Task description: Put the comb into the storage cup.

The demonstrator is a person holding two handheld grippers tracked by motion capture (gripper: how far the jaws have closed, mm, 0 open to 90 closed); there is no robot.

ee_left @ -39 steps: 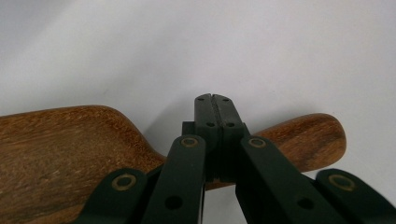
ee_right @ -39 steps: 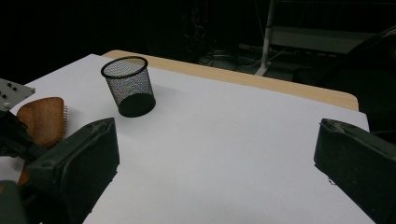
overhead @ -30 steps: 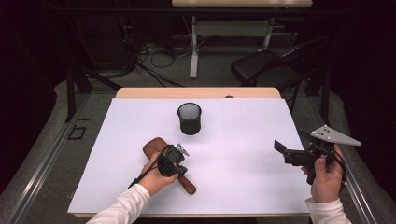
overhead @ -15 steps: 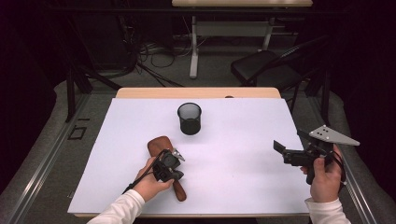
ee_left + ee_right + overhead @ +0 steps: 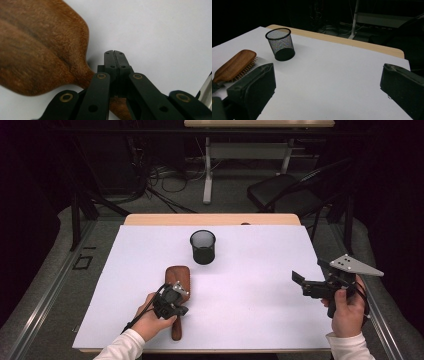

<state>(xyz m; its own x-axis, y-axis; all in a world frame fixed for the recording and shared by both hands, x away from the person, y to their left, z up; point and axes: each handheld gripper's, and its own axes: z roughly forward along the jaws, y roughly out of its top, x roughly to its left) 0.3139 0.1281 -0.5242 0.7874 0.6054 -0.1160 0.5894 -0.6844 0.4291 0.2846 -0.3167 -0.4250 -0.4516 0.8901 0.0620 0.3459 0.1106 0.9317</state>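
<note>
A brown wooden hairbrush [image 5: 178, 275] lies bristles down on the white table sheet [image 5: 250, 270], with its handle pointing at the near edge. My left gripper [image 5: 181, 290] rests over the brush's neck. In the left gripper view its jaws are pressed together with nothing between them, the tips [image 5: 115, 53] sit on the sheet just right of the brush [image 5: 42, 47], and the handle passes under the gripper. My right gripper [image 5: 300, 282] hovers near the right edge, open and holding nothing [image 5: 327, 90]. A black mesh cup [image 5: 203, 246] stands upright behind the brush.
A strip of the wooden tabletop [image 5: 210, 219] shows beyond the sheet's far edge. The mesh cup [image 5: 280, 43] and the brush [image 5: 233, 65] lie to the left in the right gripper view. A dark chair [image 5: 285, 197] and cables sit on the floor behind the table.
The brush has swung round: its handle pointed to the lower right before and now points straight at the near edge. My left hand shifted left with it. The right gripper stayed put.
</note>
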